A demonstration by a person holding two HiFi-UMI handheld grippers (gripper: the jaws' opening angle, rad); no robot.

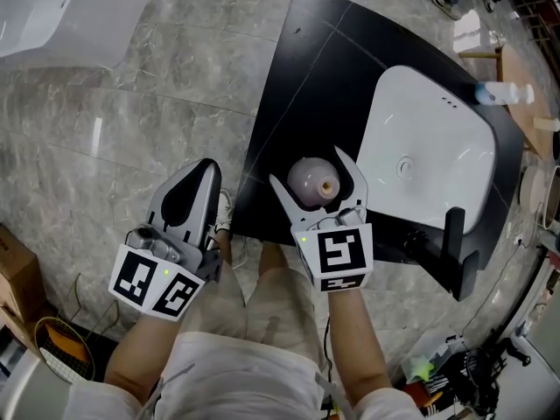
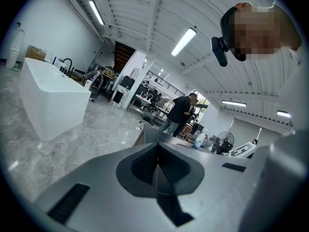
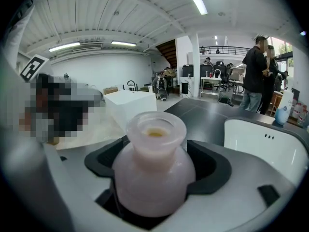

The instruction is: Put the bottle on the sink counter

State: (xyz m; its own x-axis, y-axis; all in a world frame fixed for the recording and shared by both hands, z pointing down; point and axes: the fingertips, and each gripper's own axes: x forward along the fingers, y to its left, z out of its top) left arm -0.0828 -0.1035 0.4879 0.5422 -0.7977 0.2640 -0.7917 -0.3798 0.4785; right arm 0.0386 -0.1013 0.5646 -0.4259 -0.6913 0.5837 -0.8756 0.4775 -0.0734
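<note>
Evidently the pale pink, frosted, round-bellied bottle (image 1: 308, 180) sits clamped at its belly in the right gripper (image 3: 154, 178), above the near edge of the black sink counter (image 1: 297, 77), at 9 o'clock from the white basin (image 1: 437, 147). Its long axis stands near upright, with the open mouth on top. It looks rigid, smooth and probably breakable, so the belly grip suits it. The left gripper (image 2: 157, 163) has its jaws together, empty.

Black faucet (image 1: 454, 231), white tub (image 1: 52, 7), cardboard box (image 1: 12, 271)
</note>
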